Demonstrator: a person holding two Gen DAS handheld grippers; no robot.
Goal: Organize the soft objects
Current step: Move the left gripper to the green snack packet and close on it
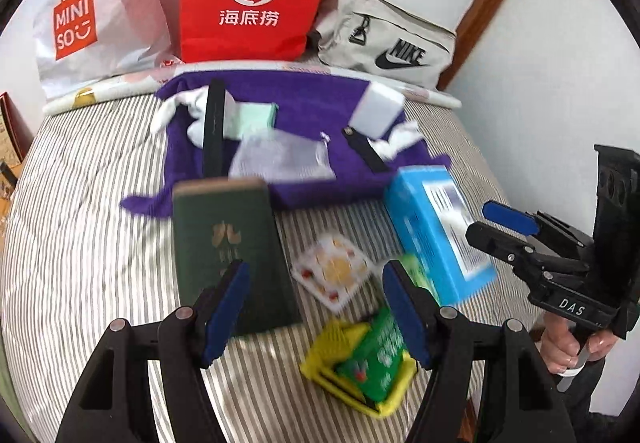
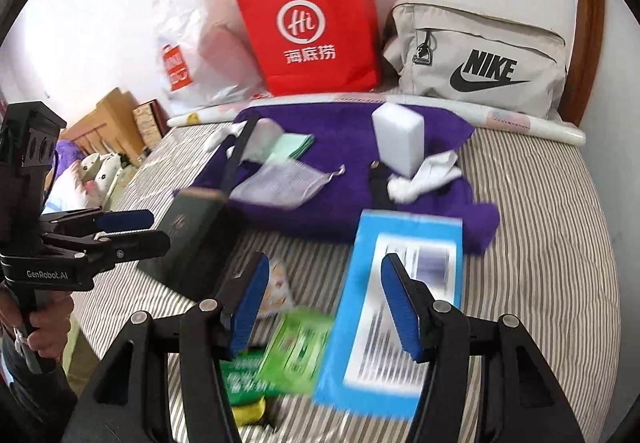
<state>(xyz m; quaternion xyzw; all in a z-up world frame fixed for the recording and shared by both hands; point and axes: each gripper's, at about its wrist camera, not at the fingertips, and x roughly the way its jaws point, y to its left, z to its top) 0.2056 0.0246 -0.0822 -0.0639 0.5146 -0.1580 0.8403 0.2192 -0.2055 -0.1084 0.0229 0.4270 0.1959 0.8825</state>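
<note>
in the left wrist view, the left gripper (image 1: 316,307) is held with jaws apart and nothing between them, above a striped bedsheet (image 1: 100,223) crowded with a dark green book (image 1: 228,251), a blue box (image 1: 436,227) and a green packet (image 1: 376,359) in a yellow basket (image 1: 332,367); the soft things, a purple towel (image 1: 296,107), a white sock (image 1: 176,111) and a mesh pouch (image 1: 280,159), lie farther off. a hard item could be clipped on the way. in the right wrist view, the right gripper (image 2: 324,307) is likewise seen empty and apart, over the box; a white sponge block (image 2: 398,137) standing on the towel could be toppled if the cloth is dragged.
</note>
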